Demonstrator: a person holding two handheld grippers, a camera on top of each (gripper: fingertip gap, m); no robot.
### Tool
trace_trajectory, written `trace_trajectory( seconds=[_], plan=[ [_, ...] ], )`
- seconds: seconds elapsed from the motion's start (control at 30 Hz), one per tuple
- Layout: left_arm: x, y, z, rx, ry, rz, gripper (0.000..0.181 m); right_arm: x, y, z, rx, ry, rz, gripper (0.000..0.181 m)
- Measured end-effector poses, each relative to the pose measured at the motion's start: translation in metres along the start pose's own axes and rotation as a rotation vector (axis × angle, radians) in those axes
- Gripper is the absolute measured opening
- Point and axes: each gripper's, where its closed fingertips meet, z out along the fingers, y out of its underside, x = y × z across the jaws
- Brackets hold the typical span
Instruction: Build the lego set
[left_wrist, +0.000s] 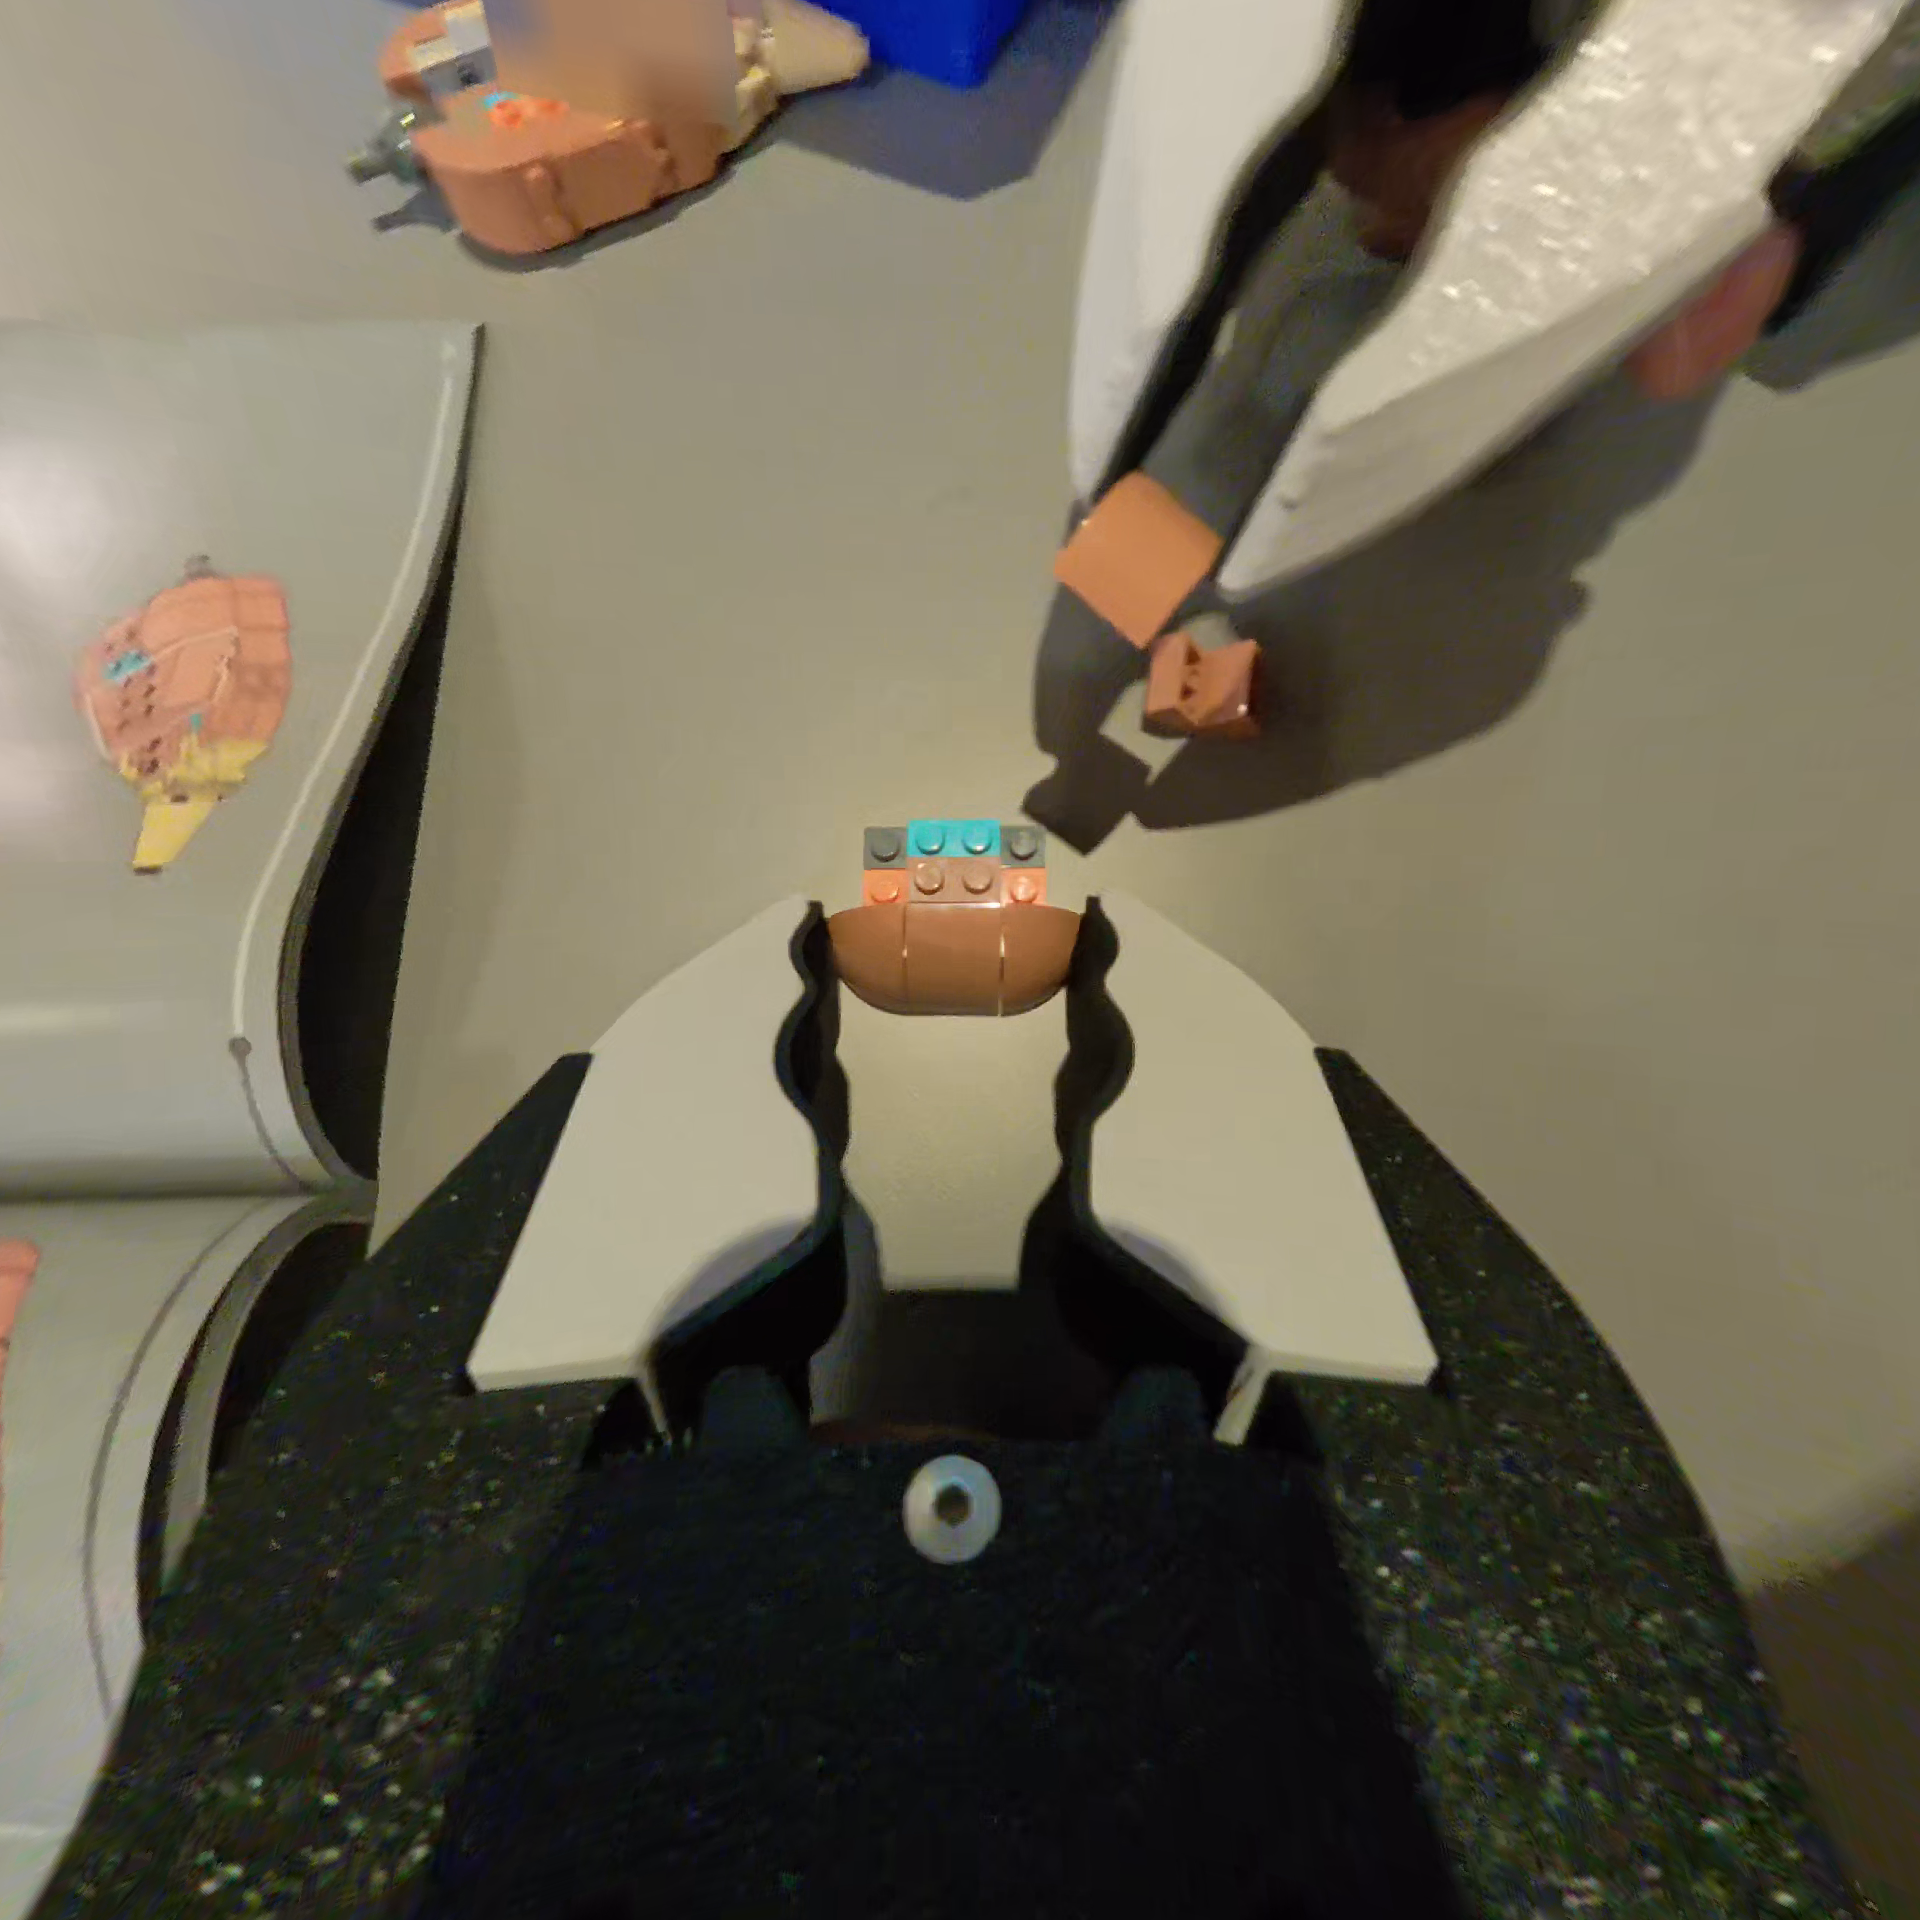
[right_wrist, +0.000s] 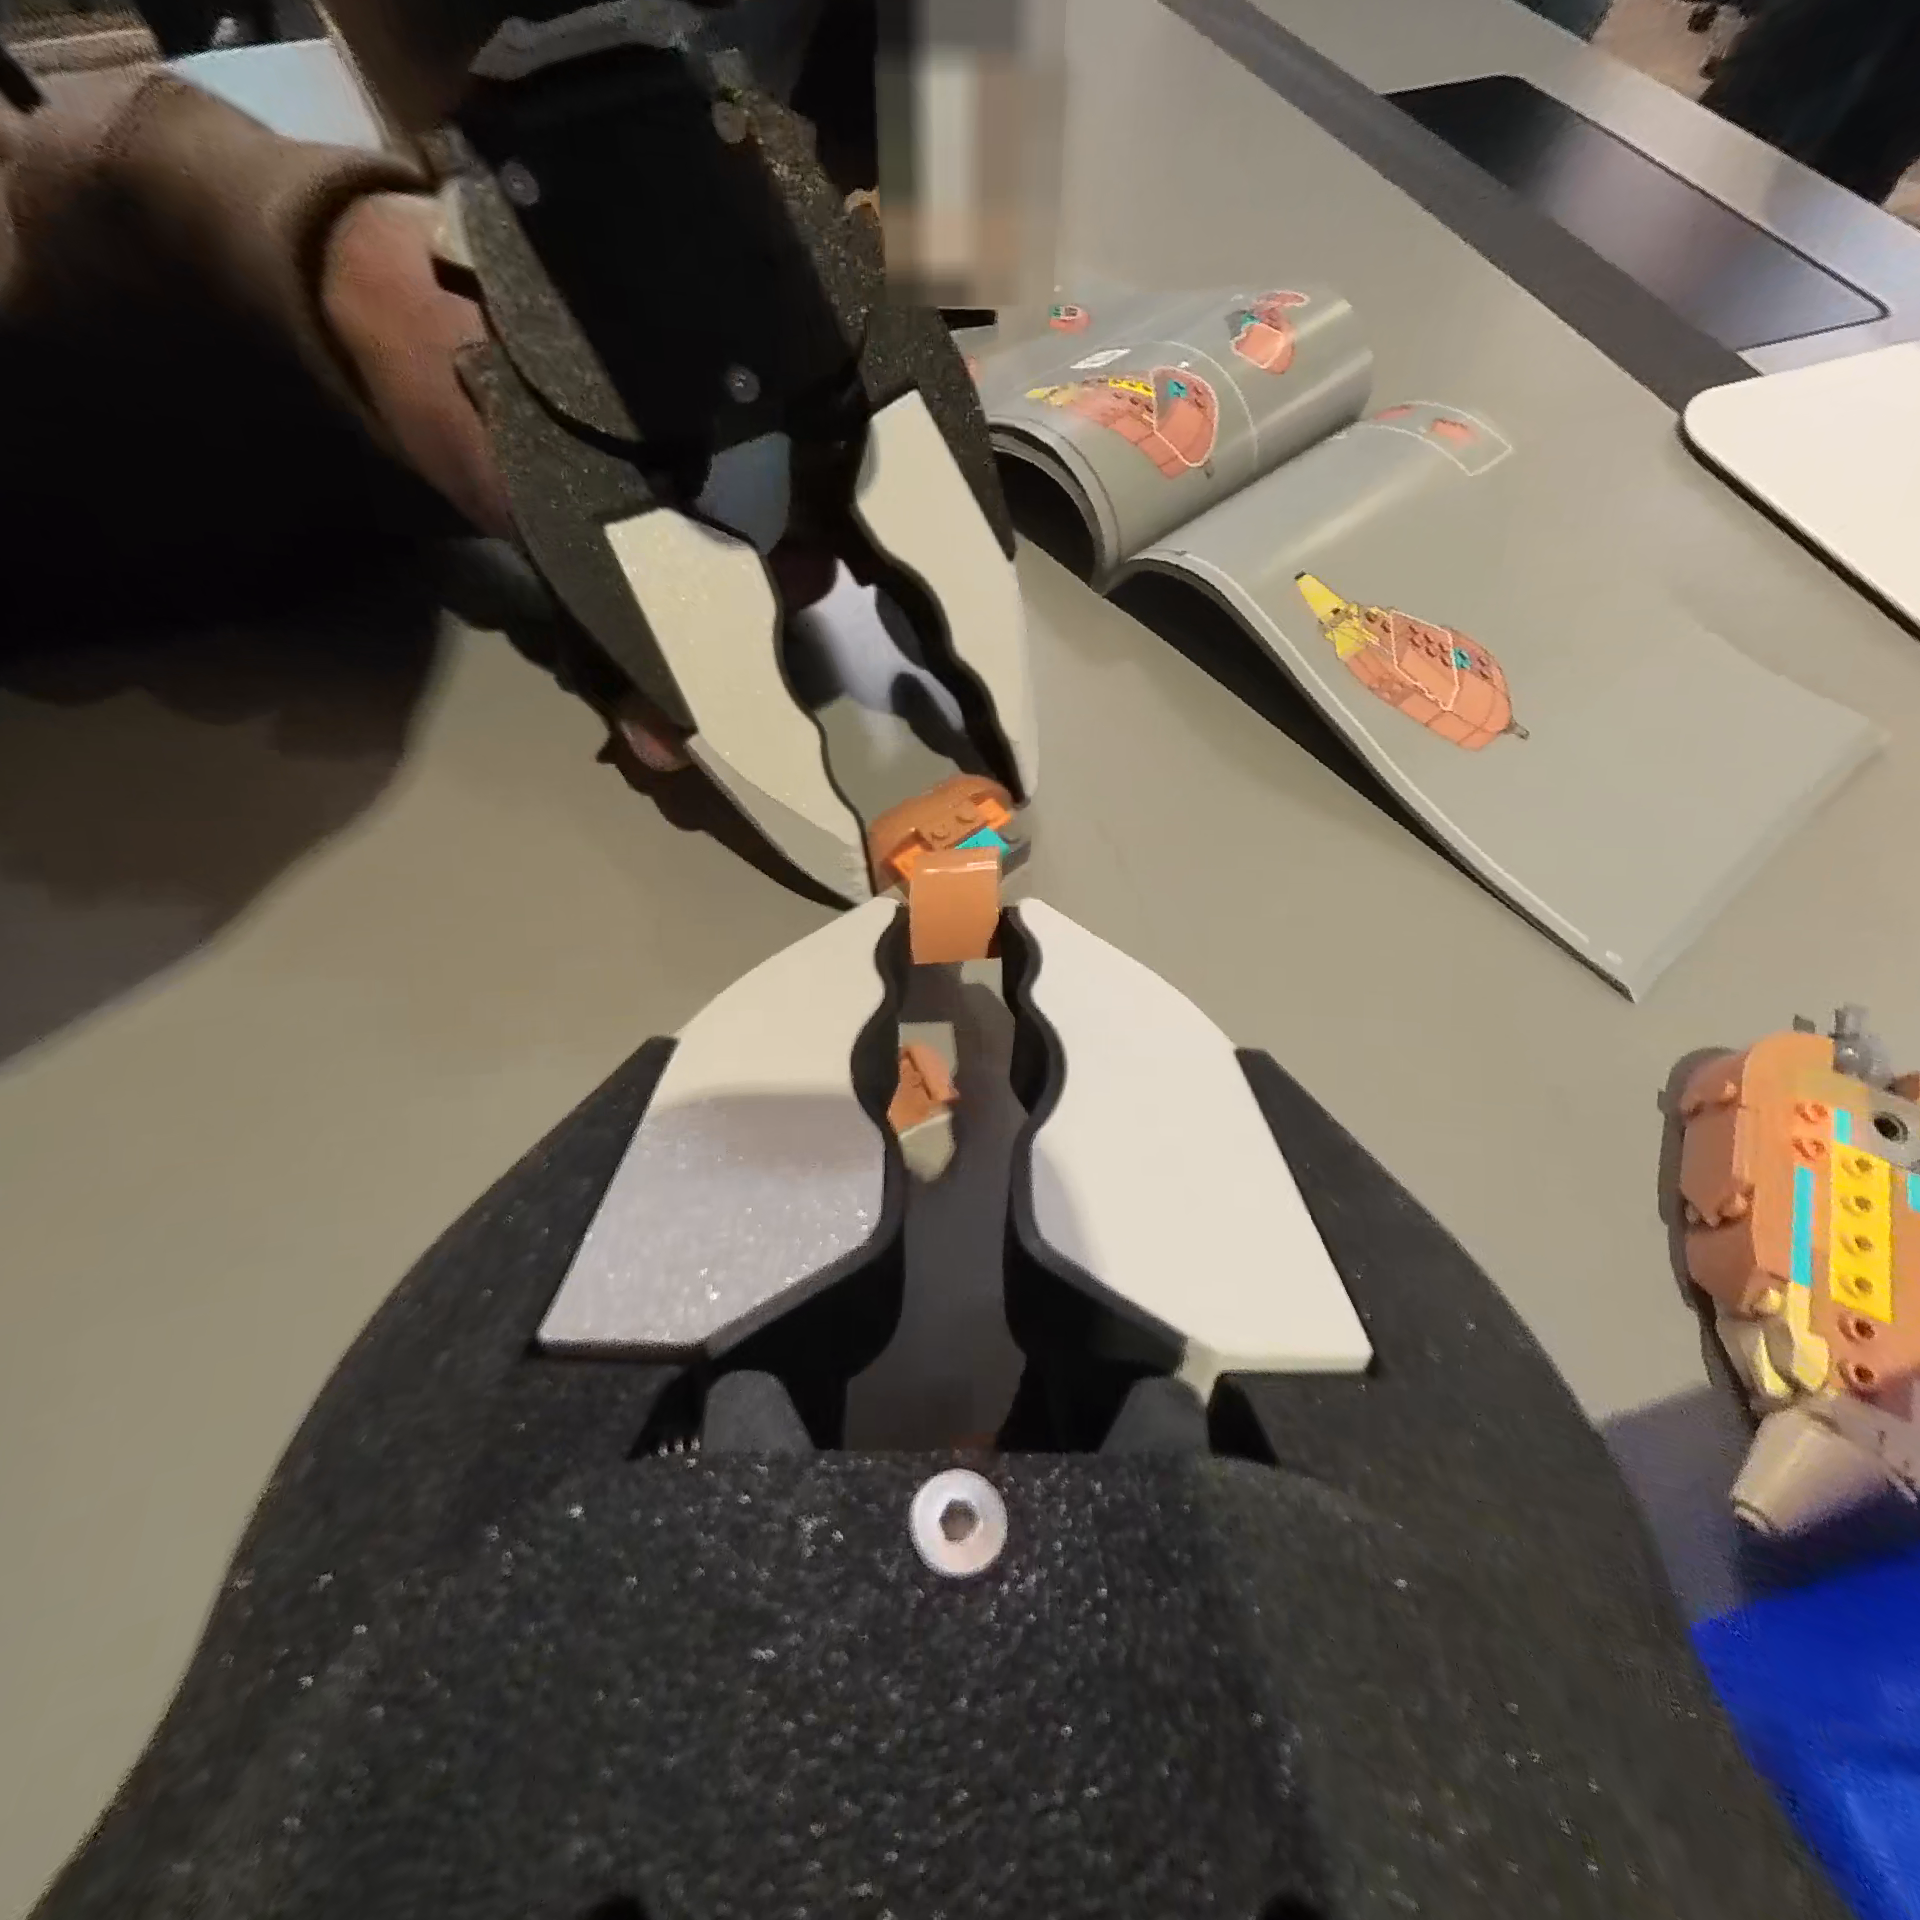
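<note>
1. Grey surface (left_wrist: 727, 520): open instruction booklet (right_wrist: 1455, 582), finished model (right_wrist: 1787, 1195).
2. Left tongs (left_wrist: 954, 914) clamp the studded sub-assembly (left_wrist: 951, 920); right tongs (right_wrist: 954, 925) pinch an orange brick (right_wrist: 951, 904) just beside it.
3. Risk: misaligned pressing could twist either piece free.

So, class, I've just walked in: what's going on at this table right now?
A person is building a lego set with two handheld grippers. The left gripper is shut on a small brown sub-assembly with studs showing on top. The right gripper holds an orange-brown slope brick close to it, not yet attached. Another small brick lies on the table, an instruction booklet lies open, and the larger model sits aside.
</note>
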Motion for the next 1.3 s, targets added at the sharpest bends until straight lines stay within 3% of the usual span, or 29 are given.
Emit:
trace_trajectory(
  seconds=[0.33,0.7,0.9,1.13,1.3],
  plan=[
    [-0.004,0.001,-0.011,0.005,0.014,0.032,0.059,0.003,0.001,-0.003,0.002,0.017,-0.003,0.016],
    [0.03,0.001,-0.01,0.001,0.2,0.062,0.043,0.004,0.002,-0.006,-0.005,0.021,-0.017,0.016],
    [0.015,-0.001,-0.015,0.043,0.128,0.159,0.047,-0.002,0.001,-0.009,0.0,-0.017,-0.024,0.016],
    [0.028,-0.007,-0.002,0.076,0.154,0.308,0.05,-0.011,0.004,-0.007,0.0,-0.079,-0.01,0.016],
    [0.032,-0.008,0.002,0.056,0.136,0.347,0.039,-0.016,0.007,-0.003,-0.014,-0.098,0.004,0.016]
  ],
)
